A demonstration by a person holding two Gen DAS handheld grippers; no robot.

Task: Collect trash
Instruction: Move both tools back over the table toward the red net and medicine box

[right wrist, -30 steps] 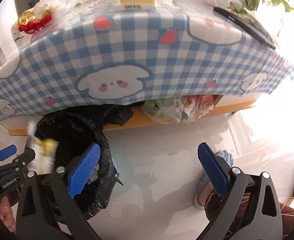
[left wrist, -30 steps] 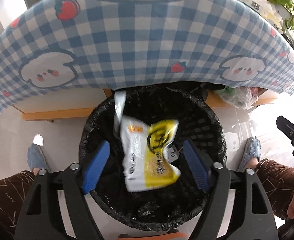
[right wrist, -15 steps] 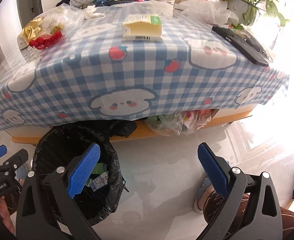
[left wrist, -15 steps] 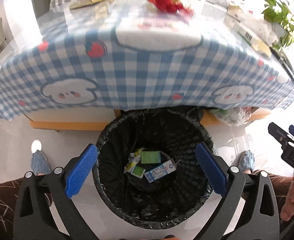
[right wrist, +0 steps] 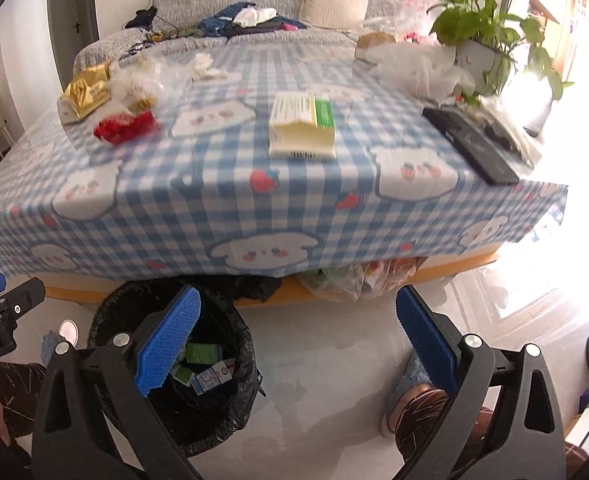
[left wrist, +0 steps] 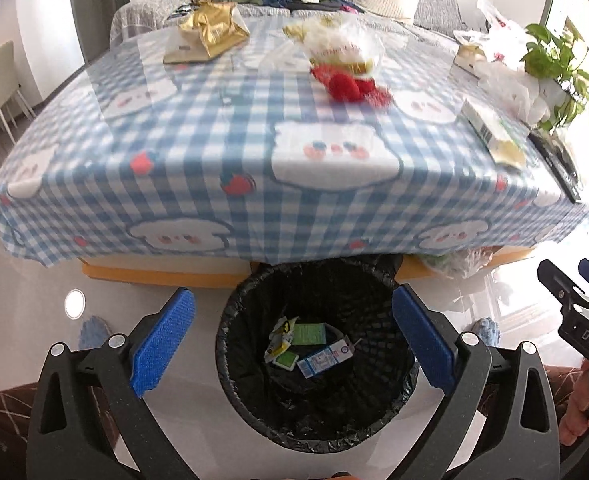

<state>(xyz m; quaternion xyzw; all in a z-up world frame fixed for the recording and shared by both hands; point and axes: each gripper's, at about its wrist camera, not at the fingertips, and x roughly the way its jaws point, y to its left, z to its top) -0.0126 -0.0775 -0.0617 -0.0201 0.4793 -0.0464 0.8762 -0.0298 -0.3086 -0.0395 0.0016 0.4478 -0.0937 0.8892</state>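
Observation:
A black-lined trash bin stands on the floor under the table's front edge, with several cartons and wrappers at its bottom. My left gripper hangs open above the bin, nothing between its blue pads. My right gripper is open and empty over the bare floor, right of the bin. On the checked tablecloth lie a gold wrapper, a red and clear wrapper and a pale yellow and green carton.
A black flat device, crumpled white plastic bags and a potted plant sit at the table's right end. Bagged items lie under the table. A sofa with clothes is behind. The person's slippered feet stand near the bin.
The yellow and white packet that hung between the left pads has dropped into the bin. Both grippers have risen, so the tabletop and its litter have come into view.

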